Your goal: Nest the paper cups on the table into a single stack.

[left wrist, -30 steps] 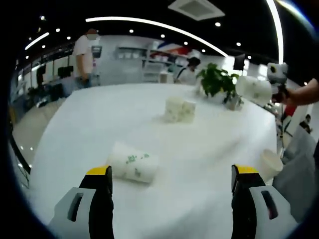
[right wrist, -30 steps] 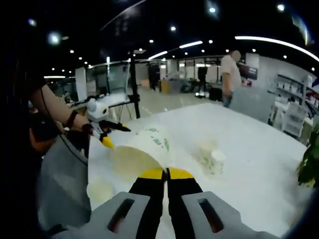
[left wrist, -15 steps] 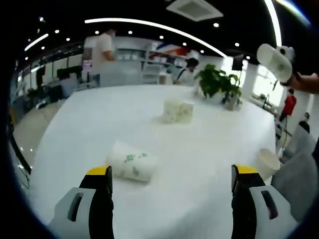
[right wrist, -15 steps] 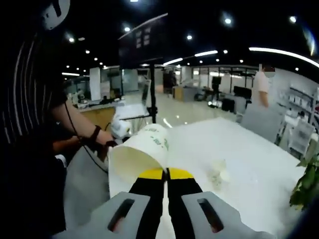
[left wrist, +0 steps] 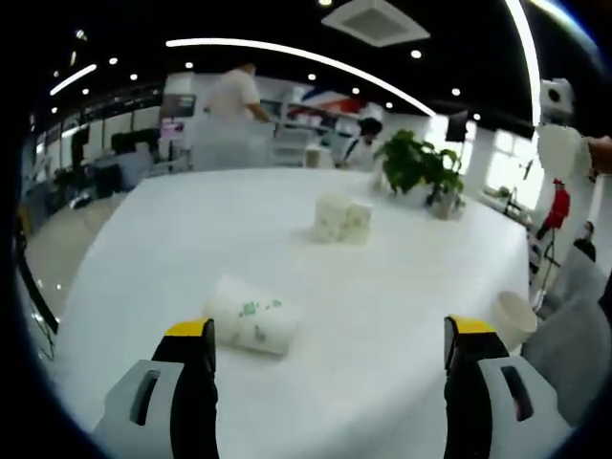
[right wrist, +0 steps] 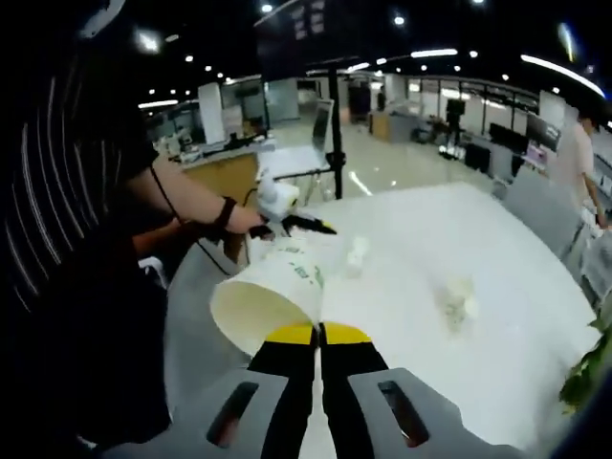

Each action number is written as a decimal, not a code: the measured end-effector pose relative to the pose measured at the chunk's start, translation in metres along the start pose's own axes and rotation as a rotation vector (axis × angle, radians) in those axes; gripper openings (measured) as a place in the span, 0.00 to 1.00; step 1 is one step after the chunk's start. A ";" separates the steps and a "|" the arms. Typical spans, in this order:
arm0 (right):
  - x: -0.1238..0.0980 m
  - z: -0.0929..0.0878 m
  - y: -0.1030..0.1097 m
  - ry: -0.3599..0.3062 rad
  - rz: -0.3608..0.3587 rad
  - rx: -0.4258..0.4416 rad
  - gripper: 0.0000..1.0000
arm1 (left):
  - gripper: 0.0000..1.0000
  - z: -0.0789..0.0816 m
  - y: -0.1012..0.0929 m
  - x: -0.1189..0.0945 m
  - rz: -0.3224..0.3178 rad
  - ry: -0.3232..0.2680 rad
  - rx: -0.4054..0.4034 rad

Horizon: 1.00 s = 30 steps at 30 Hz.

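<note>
Paper cups are spread over a white table (left wrist: 143, 249): a pair (left wrist: 341, 217) is seen standing together far across it near a potted plant (left wrist: 418, 163), one printed cup (left wrist: 251, 316) lies on its side ahead of the left gripper (left wrist: 327, 349), and another (left wrist: 515, 316) sits at the near right edge. The left gripper's jaws are held wide apart with nothing between them. In the right gripper view a tilted cup (right wrist: 274, 290) is clamped by its rim in the closed right gripper (right wrist: 319, 334)
</note>
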State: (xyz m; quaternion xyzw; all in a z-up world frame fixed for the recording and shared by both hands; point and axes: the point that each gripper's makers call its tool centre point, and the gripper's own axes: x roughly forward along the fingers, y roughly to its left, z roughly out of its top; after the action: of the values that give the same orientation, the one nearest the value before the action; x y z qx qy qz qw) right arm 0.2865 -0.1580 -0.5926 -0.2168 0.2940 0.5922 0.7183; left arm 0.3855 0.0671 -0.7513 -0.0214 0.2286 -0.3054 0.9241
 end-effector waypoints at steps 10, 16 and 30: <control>0.026 -0.023 0.008 0.189 0.040 -0.037 0.00 | 0.99 -0.004 -0.006 -0.002 0.000 0.006 -0.015; 0.043 -0.033 0.007 0.283 0.055 -0.020 0.00 | 0.98 -0.004 -0.002 -0.002 0.004 0.004 -0.017; 0.080 -0.060 0.004 0.524 0.124 -0.048 0.00 | 0.98 -0.006 0.005 -0.001 0.004 0.004 -0.021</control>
State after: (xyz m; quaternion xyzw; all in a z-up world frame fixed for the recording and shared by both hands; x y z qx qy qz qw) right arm 0.2831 -0.1390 -0.6909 -0.3613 0.4685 0.5654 0.5747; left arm 0.3851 0.0721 -0.7576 -0.0300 0.2339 -0.3011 0.9240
